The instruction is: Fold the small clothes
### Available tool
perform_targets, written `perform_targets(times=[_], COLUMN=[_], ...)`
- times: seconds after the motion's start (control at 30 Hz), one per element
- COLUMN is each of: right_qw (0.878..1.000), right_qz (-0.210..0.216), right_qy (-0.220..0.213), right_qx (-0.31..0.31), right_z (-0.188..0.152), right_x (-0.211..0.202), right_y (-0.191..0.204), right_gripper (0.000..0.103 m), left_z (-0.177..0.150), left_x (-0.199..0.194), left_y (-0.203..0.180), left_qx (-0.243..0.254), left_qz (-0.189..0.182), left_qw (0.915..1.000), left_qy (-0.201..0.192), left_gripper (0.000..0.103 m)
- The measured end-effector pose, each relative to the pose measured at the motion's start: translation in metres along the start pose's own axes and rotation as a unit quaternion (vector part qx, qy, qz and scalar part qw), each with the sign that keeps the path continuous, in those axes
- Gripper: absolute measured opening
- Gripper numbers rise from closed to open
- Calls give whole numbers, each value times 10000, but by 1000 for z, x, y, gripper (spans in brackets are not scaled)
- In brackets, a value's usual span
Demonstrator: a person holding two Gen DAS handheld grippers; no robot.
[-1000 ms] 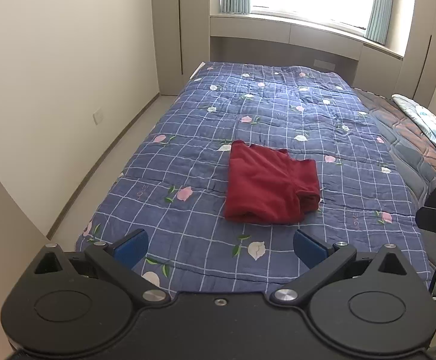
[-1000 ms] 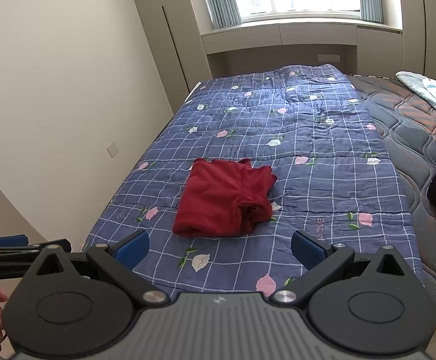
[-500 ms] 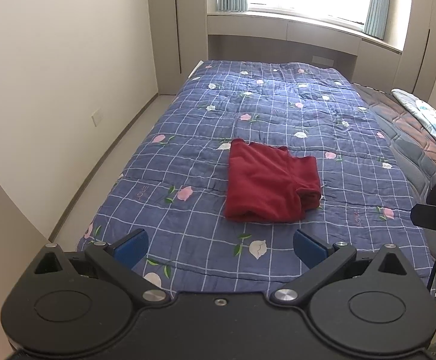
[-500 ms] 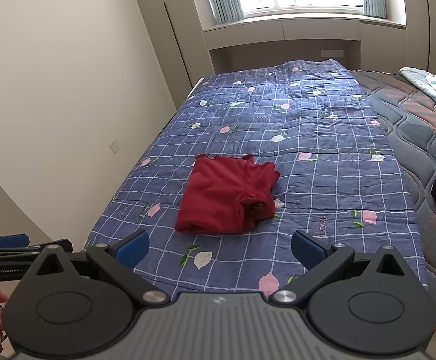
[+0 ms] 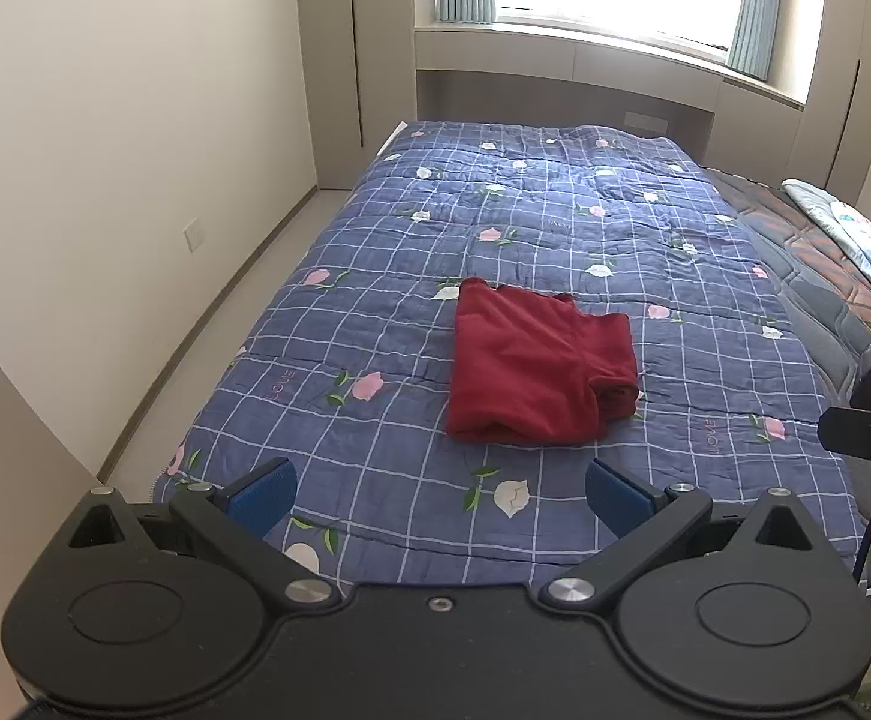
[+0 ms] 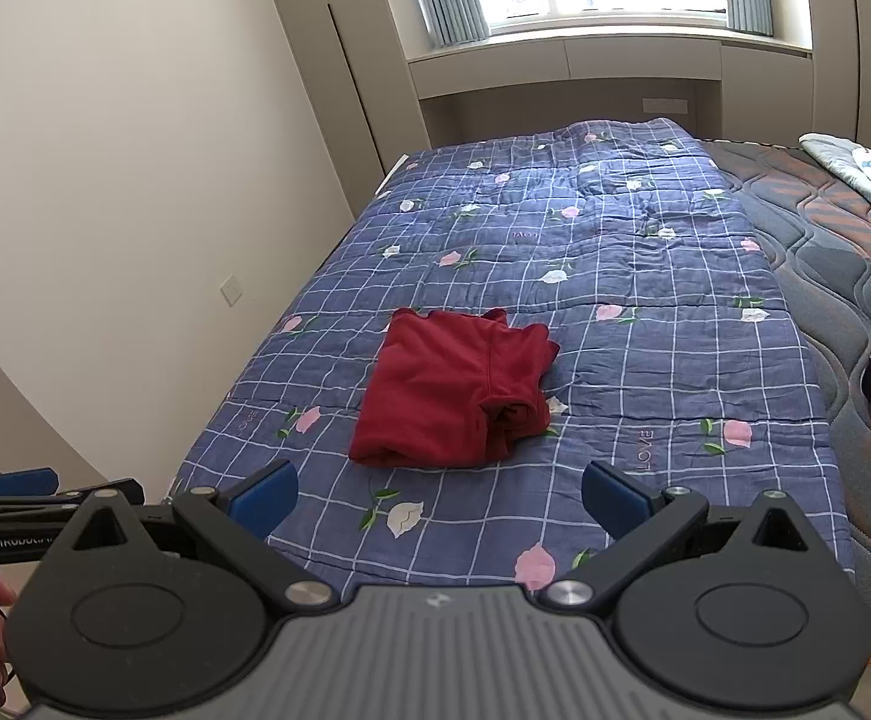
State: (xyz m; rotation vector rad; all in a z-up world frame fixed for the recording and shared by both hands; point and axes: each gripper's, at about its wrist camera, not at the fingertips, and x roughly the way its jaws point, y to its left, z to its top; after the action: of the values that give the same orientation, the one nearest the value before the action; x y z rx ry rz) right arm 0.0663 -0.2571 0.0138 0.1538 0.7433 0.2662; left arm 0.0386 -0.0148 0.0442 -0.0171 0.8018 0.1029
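A dark red garment (image 5: 540, 369) lies folded into a rough rectangle on the blue checked quilt (image 5: 375, 276), with a bunched edge at its near right. It also shows in the right wrist view (image 6: 456, 390). My left gripper (image 5: 440, 489) is open and empty, held back above the foot of the bed, apart from the garment. My right gripper (image 6: 440, 491) is also open and empty, a little to the right. The left gripper's blue-padded tip shows at the right wrist view's left edge (image 6: 21, 483).
The quilt (image 6: 645, 276) covers a bed beside a white wall (image 5: 105, 150). A bare quilted mattress (image 5: 825, 276) with a pale folded cloth (image 5: 855, 234) lies to the right. A window sill and cupboards stand at the far end. A strip of floor (image 5: 219, 324) runs on the left.
Both grippers have drawn back and tilted up a little, so the garment sits slightly farther away in both views. The garment has not moved. Both grippers stay open.
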Motion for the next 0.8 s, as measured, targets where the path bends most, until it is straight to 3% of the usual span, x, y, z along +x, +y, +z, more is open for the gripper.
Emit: perform_targets(times=[0.8], right_qw=[10000], right_qz=[0], right_qy=[6], right_qx=[46], right_z=[-1], right_x=[-1], right_y=[-3], right_gripper=[103], left_z=[0], left_x=[-2], left_y=[-1], left_qx=[32], left_qz=[3], left_qw=[10000], left_qy=[-4], left_gripper=[102])
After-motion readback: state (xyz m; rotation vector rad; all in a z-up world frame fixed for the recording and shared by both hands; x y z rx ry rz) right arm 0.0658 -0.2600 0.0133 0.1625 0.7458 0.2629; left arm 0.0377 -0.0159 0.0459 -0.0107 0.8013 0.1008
